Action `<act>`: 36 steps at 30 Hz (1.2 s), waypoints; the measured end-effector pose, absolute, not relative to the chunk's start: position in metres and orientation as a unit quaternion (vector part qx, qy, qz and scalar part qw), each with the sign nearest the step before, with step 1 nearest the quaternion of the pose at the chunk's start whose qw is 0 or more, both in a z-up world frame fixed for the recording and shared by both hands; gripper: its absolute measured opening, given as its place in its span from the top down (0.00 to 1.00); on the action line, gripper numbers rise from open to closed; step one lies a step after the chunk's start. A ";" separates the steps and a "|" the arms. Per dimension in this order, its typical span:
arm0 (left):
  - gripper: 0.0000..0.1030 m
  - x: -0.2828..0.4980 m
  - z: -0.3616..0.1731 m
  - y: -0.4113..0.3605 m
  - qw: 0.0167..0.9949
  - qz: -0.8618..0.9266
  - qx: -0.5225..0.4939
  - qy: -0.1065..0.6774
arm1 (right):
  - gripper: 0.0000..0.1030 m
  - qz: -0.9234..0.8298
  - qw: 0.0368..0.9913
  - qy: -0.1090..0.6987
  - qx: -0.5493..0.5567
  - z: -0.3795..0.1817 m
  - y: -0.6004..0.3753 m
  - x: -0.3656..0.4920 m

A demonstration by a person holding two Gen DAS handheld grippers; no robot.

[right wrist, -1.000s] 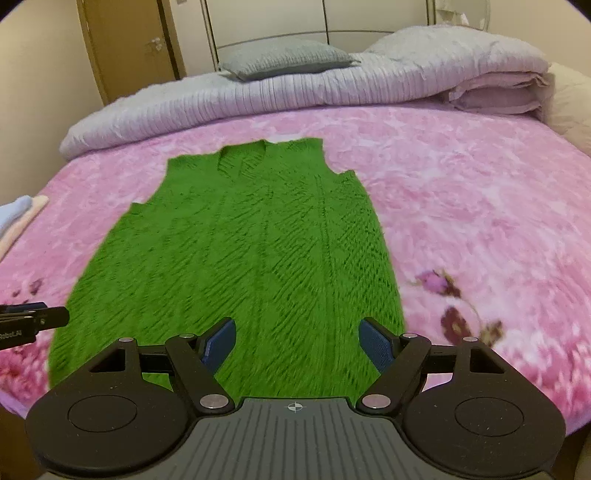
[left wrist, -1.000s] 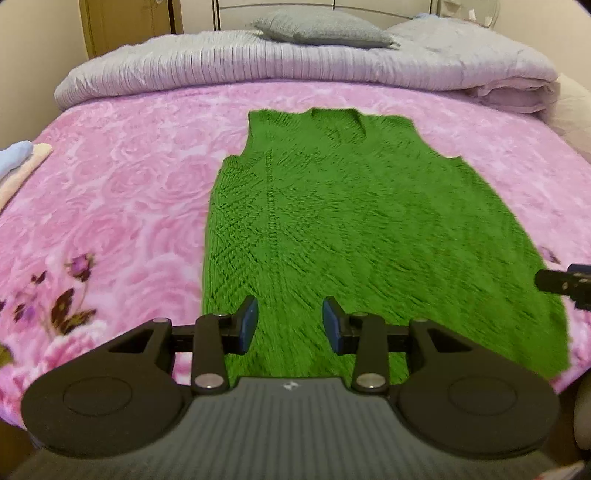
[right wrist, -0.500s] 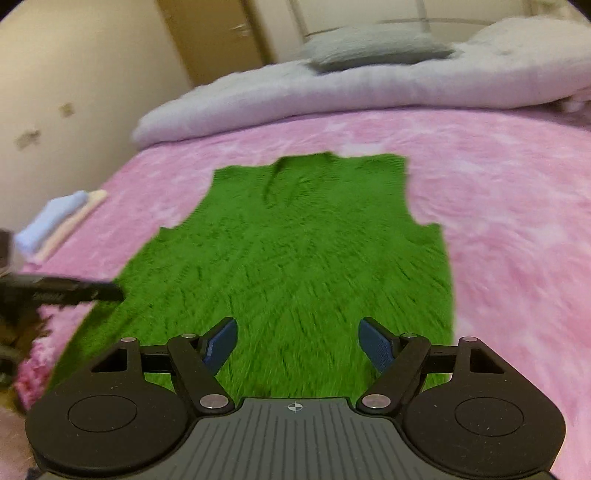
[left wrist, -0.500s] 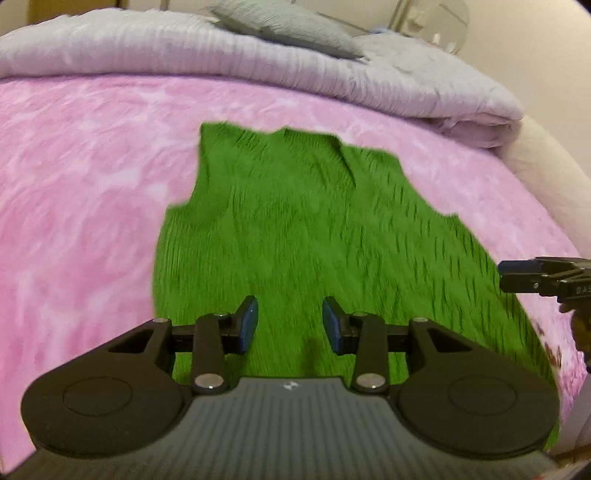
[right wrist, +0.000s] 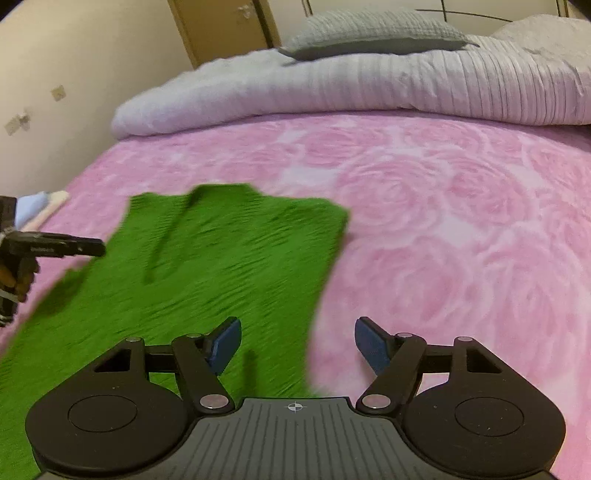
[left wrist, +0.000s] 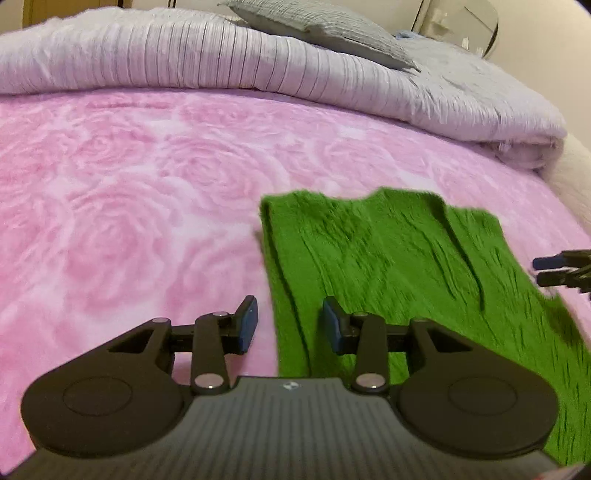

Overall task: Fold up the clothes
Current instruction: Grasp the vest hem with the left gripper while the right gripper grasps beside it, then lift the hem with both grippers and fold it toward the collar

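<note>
A green knitted sleeveless vest (left wrist: 399, 273) lies flat on the pink rose-patterned bedspread (left wrist: 129, 192), neckline toward the pillows. My left gripper (left wrist: 290, 326) is open and empty, straddling the vest's left edge just above it. My right gripper (right wrist: 297, 343) is open and empty over the vest's right edge (right wrist: 325, 280). The vest also shows in the right wrist view (right wrist: 207, 266). The right gripper's tips appear at the right edge of the left wrist view (left wrist: 557, 269); the left gripper's finger appears at the left of the right wrist view (right wrist: 59, 246).
A rolled lilac-grey duvet (left wrist: 221, 55) with a grey pillow (left wrist: 317, 29) lies along the head of the bed. Folded pale clothes (right wrist: 37, 206) sit at the bed's left edge. A wooden door (right wrist: 221, 26) and beige wall stand behind.
Both grippers have moved forward up the vest and spread outward, the left to the vest's left edge, the right to its right edge. Both stay open.
</note>
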State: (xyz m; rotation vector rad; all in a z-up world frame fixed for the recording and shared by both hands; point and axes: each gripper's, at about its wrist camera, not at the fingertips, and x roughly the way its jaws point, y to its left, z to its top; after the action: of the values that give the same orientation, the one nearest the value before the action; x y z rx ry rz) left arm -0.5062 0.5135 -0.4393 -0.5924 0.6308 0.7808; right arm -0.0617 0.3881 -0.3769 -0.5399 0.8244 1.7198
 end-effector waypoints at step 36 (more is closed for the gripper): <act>0.89 -0.599 -0.380 0.289 0.896 0.233 -0.293 0.240 | 0.92 0.783 0.531 0.236 -0.221 -0.303 0.168 -0.126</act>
State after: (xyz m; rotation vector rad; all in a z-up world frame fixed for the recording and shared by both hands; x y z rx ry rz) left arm -0.5988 0.2887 -0.3805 -0.6080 0.4972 0.4838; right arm -0.1255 0.1676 -0.3035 -0.5277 0.5622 1.8697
